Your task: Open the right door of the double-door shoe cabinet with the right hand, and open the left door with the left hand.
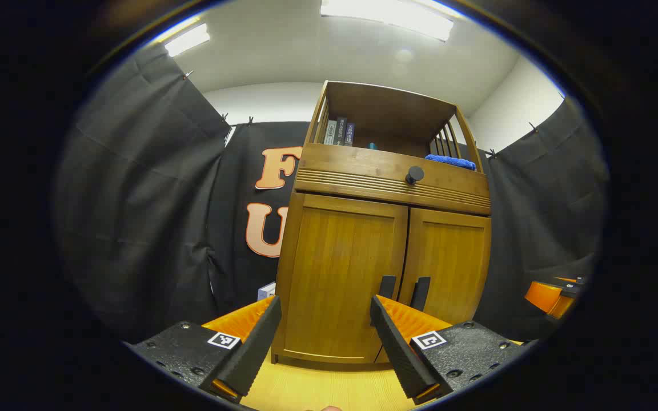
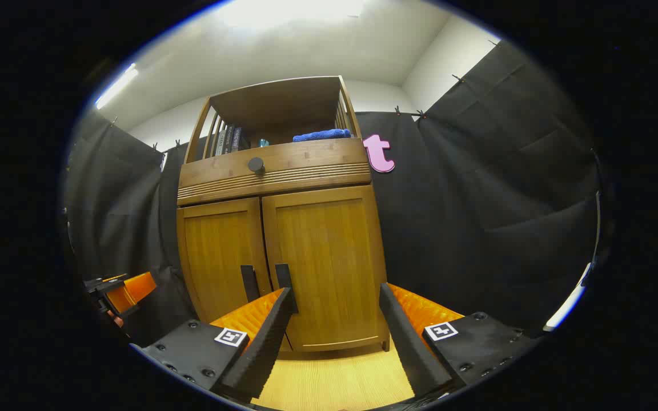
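A wooden shoe cabinet (image 1: pixel 386 194) (image 2: pixel 277 171) stands ahead with both doors closed. Its left door (image 1: pixel 340 274) (image 2: pixel 217 251) and right door (image 1: pixel 449 257) (image 2: pixel 329 257) meet at two dark vertical handles: left handle (image 1: pixel 387 286) (image 2: pixel 248 282), right handle (image 1: pixel 420 293) (image 2: pixel 283 278). My left gripper (image 1: pixel 324 319) is open, short of the left door, with nothing between its fingers. My right gripper (image 2: pixel 336 308) is open too, short of the right door. The right gripper (image 1: pixel 554 294) also appears at the edge of the left gripper view, and the left gripper (image 2: pixel 120 294) at the edge of the right gripper view.
A drawer with a round dark knob (image 1: pixel 414 174) (image 2: pixel 256 165) sits above the doors. The open shelf on top holds books (image 1: pixel 337 132) and a blue cloth (image 1: pixel 452 161) (image 2: pixel 322 135). A light wooden floor (image 1: pixel 329 388) lies in front. Black cloth walls surround the cabinet.
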A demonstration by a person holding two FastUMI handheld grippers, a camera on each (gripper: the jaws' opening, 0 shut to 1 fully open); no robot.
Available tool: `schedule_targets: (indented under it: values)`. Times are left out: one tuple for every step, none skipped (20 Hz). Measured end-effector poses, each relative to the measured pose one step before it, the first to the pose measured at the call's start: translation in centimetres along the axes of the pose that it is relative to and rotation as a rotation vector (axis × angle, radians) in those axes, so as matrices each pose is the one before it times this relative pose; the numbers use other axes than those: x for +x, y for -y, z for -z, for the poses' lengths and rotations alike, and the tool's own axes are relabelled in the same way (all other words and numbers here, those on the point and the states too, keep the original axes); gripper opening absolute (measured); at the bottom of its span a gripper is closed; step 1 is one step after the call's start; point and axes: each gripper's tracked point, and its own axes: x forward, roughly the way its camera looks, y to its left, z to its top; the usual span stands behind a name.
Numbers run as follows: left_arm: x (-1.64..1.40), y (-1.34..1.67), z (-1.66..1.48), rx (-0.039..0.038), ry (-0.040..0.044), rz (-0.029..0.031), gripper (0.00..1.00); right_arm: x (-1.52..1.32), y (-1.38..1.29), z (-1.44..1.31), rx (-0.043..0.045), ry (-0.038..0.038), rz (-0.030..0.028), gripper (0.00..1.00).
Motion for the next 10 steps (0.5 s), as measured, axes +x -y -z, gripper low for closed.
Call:
schedule_targets:
  values:
    - [0.154, -0.043, 0.091, 0.00007, -0.00187, -0.00133, 0.98, 0.082, -0.052, 0.069, 0.00007, 0.00017, -0.00003, 0.89]
    - [0.027, -0.050, 0.097, -0.00024, -0.00039, -0.00132, 0.98, 0.099, -0.047, -0.068, 0.00090, 0.00023, -0.00066, 0.89]
    - [0.027, 0.022, -0.027, -0.00075, -0.00010, 0.00004, 0.98, 0.114, -0.108, 0.039, 0.00078, -0.00015, -0.00162, 0.89]
    - [0.071, -0.145, 0.121, -0.00031, -0.00029, -0.00135, 0.98, 0.225, 0.003, 0.071, 0.00082, -0.00037, -0.00057, 0.89]
    - [-0.004, -0.056, -0.013, 0.00023, 0.00024, -0.00172, 0.98, 0.073, -0.109, 0.042, 0.00123, -0.00217, -0.00142, 0.89]
    - [0.129, -0.110, -0.028, 0.00041, 0.00035, -0.00276, 0.98, 0.024, -0.159, 0.132, 0.00144, -0.00439, -0.00291, 0.89]
    - [0.216, 0.018, -0.006, 0.00053, -0.00131, -0.00298, 0.98, 0.117, -0.126, 0.184, -0.00025, -0.00470, -0.00265, 0.97]
    - [0.108, -0.171, 0.174, -0.00061, -0.00117, -0.00218, 0.94, 0.072, -0.115, 0.014, -0.00074, -0.00304, -0.00268, 0.89]
    - [0.020, -0.029, 0.057, -0.00120, -0.00142, -0.00045, 0.98, 0.169, -0.047, 0.007, -0.00043, -0.00086, -0.00111, 0.89]
    - [-0.114, -0.110, 0.086, -0.00121, -0.00146, -0.00115, 0.98, 0.111, -0.140, -0.027, -0.00106, 0.00014, -0.00113, 0.89]
